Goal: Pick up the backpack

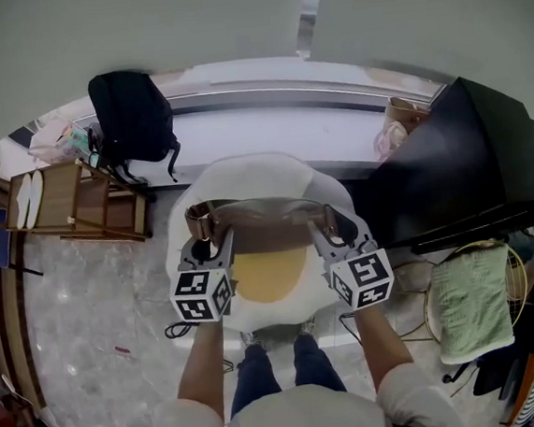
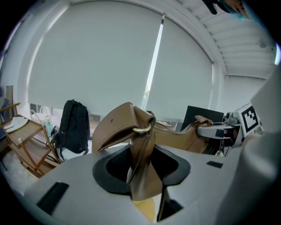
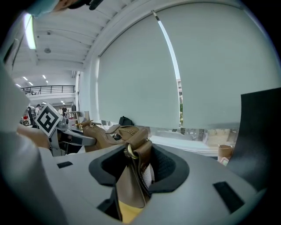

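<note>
Over the white seat [image 1: 180,227], your left gripper [image 1: 203,227] and right gripper [image 1: 335,222] clamp the brown bag [image 1: 263,210] by its straps; lift evenly.

Grey-veined marble floor [image 1: 97,299] with a wooden rack [image 1: 73,203] and a round white table [image 1: 244,172] on it.

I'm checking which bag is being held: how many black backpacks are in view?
1. The black fabric backpack stands on the white window ledge, upper left in the head view. Others may be hidden out of frame.
</note>
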Demonstrator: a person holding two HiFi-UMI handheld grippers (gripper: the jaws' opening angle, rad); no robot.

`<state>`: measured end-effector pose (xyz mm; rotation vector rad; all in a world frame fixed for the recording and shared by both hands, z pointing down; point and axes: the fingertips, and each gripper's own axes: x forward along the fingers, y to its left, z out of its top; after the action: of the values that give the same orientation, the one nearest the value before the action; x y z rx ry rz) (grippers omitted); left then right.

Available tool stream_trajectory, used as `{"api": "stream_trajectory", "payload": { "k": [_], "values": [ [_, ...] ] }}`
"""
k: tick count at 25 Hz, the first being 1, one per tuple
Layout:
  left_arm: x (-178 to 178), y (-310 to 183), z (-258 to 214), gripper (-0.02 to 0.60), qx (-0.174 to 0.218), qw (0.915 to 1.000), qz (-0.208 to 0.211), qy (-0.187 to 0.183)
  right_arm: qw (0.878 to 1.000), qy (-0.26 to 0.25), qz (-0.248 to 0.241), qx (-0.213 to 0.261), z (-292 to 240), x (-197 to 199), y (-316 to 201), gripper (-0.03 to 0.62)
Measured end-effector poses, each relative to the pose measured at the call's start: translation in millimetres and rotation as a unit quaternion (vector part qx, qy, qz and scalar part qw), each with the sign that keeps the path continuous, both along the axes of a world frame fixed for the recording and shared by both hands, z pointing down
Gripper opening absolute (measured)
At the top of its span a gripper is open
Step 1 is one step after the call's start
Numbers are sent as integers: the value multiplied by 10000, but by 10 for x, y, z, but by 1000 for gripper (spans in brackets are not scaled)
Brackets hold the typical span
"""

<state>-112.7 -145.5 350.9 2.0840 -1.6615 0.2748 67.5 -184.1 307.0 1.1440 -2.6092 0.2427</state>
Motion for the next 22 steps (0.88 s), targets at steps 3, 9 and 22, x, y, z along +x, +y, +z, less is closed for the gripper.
{"api": "stream_trajectory", "payload": {
  "k": [3, 9, 22],
  "values": [
    [1, 5, -195, 156, 99, 9999, 17, -30, 9999, -18, 2, 114, -200, 4, 22, 176],
    [24, -5, -560, 156, 235, 9996, 86, -99, 9994, -101, 101, 329, -562, 37, 39, 176],
    [45, 41, -1059, 155, 544, 9984, 73, -167, 9977, -191, 144, 642, -1061, 63, 102, 176]
  ]
}}
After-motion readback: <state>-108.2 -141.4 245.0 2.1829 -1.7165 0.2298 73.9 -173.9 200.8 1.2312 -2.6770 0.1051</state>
